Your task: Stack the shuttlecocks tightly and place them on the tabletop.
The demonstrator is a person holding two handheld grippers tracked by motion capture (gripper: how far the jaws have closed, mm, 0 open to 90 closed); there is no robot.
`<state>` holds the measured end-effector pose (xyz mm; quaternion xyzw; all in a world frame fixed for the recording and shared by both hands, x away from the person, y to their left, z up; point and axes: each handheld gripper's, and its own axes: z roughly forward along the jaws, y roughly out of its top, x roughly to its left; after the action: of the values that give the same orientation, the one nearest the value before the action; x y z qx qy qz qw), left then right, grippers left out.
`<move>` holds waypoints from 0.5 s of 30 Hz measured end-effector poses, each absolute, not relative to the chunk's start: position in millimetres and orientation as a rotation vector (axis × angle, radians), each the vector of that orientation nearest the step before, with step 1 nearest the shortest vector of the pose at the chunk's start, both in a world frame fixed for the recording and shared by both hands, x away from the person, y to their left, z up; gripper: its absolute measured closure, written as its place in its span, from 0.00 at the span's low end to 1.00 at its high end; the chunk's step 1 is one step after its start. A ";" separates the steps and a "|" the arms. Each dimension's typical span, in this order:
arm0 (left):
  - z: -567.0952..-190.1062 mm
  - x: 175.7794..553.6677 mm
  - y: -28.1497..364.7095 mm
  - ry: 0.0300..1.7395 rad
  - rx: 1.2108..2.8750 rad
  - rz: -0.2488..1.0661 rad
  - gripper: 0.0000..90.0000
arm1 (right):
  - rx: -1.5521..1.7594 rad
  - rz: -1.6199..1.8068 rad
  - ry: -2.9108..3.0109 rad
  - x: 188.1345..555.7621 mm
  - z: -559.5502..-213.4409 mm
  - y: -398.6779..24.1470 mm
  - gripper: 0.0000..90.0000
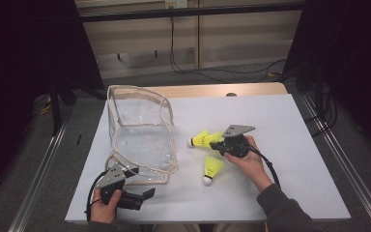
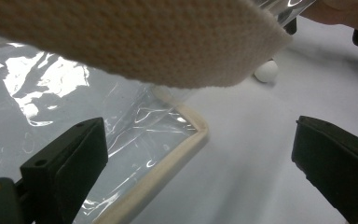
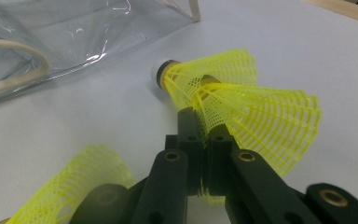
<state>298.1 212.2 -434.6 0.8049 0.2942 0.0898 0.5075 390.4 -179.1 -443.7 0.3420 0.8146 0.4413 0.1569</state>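
Observation:
A clear plastic bag (image 1: 140, 133) with beige trim lies at the table's left-centre, its mouth standing up. My right gripper (image 1: 214, 143) is shut on the mesh skirt of a yellow shuttlecock (image 1: 200, 140) just right of the bag. In the right gripper view, its jaws (image 3: 200, 116) pinch the skirt edge of that shuttlecock (image 3: 205, 74), white cork pointing at the bag; a second yellow skirt (image 3: 270, 121) appears nested behind it. Another yellow shuttlecock (image 1: 212, 169) lies loose near that hand. My left gripper (image 1: 142, 183) is open at the bag's near corner (image 2: 186, 140), touching nothing.
The white table top (image 1: 290, 145) has free room to the right and at the back. A beige bag strap (image 2: 135, 42) hangs close over the left gripper's camera. The loose shuttlecock's white cork (image 2: 266, 71) lies beyond the bag corner. Black cables trail on the floor behind.

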 end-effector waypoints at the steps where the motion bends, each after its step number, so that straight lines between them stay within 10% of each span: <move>1: -434.6 298.1 212.2 0.709 1.941 0.217 0.04 | 0.977 1.264 2.332 390.4 -443.6 -178.9 0.98; 15: -434.7 298.3 212.3 0.709 1.942 0.217 0.04 | 0.964 1.261 2.350 390.3 -444.6 -176.5 0.98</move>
<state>298.3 212.3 -434.7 0.8053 0.2940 0.0900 0.5069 390.3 -176.5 -444.6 0.3361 0.8190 0.4394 0.1522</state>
